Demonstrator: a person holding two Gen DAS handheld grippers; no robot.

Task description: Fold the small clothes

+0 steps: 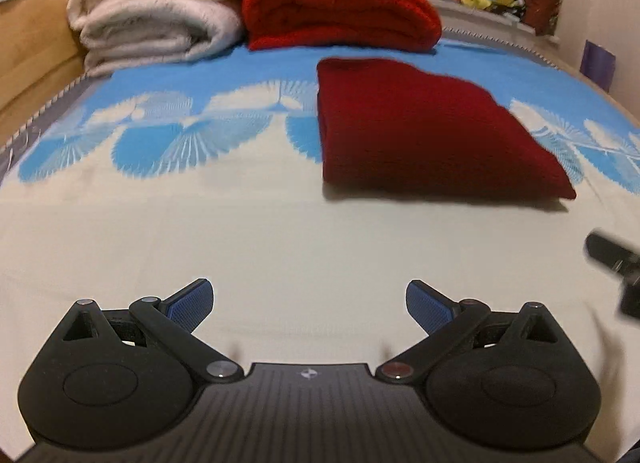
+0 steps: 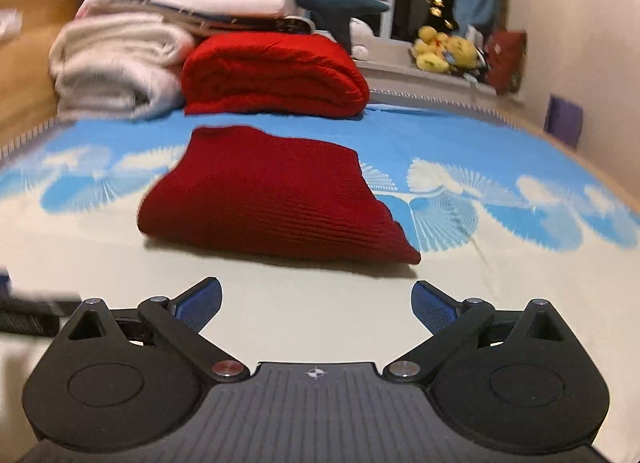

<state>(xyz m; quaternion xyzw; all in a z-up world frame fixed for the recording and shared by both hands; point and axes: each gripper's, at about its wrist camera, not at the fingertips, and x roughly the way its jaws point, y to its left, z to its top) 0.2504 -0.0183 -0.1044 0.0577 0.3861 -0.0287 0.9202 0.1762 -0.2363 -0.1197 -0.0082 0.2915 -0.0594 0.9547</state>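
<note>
Both tools [image 1: 309, 303] [image 2: 316, 305] gape empty before the seemingly folded red sweater [image 2: 272, 199].

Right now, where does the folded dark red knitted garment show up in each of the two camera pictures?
Left wrist view: the dark red garment lies right of centre on the bedspread, ahead of the open left fingers.
Right wrist view: the same garment lies just left of centre, directly ahead of the open right fingers.
Shared landmark: the bright red folded blanket sits behind it in both, beside the white blanket.
</note>
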